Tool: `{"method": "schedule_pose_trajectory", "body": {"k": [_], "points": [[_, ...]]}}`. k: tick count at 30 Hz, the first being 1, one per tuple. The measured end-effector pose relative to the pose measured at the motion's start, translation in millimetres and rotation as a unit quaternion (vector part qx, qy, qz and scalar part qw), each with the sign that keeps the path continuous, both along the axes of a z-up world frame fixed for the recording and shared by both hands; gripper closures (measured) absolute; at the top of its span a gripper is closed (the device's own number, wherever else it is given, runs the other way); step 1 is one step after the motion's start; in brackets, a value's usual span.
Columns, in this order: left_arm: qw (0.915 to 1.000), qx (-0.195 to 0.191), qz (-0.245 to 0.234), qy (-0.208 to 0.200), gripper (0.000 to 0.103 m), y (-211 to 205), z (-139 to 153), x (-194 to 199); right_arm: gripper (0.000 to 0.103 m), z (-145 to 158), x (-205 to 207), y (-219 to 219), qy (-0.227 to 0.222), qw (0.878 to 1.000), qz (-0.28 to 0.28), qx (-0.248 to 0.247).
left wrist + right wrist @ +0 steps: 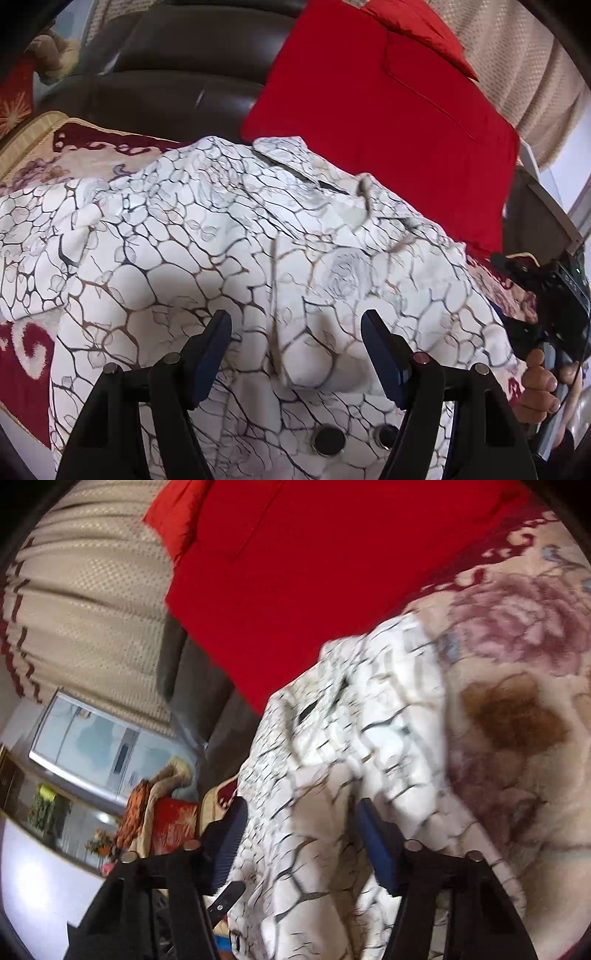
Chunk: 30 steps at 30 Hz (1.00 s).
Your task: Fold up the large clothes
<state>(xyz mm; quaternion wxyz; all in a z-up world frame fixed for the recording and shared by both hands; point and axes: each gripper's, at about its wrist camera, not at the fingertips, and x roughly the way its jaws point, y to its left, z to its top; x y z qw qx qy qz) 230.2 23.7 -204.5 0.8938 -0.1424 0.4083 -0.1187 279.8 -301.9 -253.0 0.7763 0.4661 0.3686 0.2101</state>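
Observation:
A large white garment [229,258] with a dark crackle print lies spread and rumpled on a floral bed cover [74,155]. It has a collar at its far end and two dark buttons near my left gripper. My left gripper [295,332] is open, its jaws spread just above the garment's near part. My right gripper [299,819] is open too, with garment cloth [332,775] between and under its jaws; the view is blurred. The right gripper and the hand that holds it show at the right edge of the left wrist view [554,295].
A red quilt [388,110] lies beyond the garment, with its red cloth also in the right wrist view [295,572]. A dark padded headboard [177,74] stands at the back. A cream curtain [85,609], a window and cluttered furniture lie to the right gripper's left.

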Motion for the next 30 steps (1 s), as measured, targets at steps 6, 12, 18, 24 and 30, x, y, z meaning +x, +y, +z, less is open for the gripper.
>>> {"method": "schedule_pose_trajectory", "body": {"k": [6,12,18,24,30], "points": [[0.9978,-0.020,-0.063,-0.003,0.031,-16.7,-2.0,-1.6,0.046,-6.5,6.0,22.0,0.010,0.999,0.042,0.002],[0.9947,-0.044,-0.086,0.036,0.068,-22.1,-19.9,8.6,0.050,-24.5,8.1,11.4,0.049,0.998,0.031,0.012],[0.9959,-0.050,-0.053,0.054,0.036,-13.4,-23.4,11.2,0.052,-23.6,8.9,13.6,0.056,0.998,0.037,-0.002],[0.9968,-0.035,-0.048,0.054,0.027,-10.6,-22.9,10.1,0.052,-27.7,11.5,15.5,0.069,0.997,0.040,-0.011],[0.9949,-0.034,-0.085,0.043,0.056,-21.2,-21.4,8.0,0.052,-29.3,12.9,18.7,0.073,0.996,0.044,-0.023]]}}
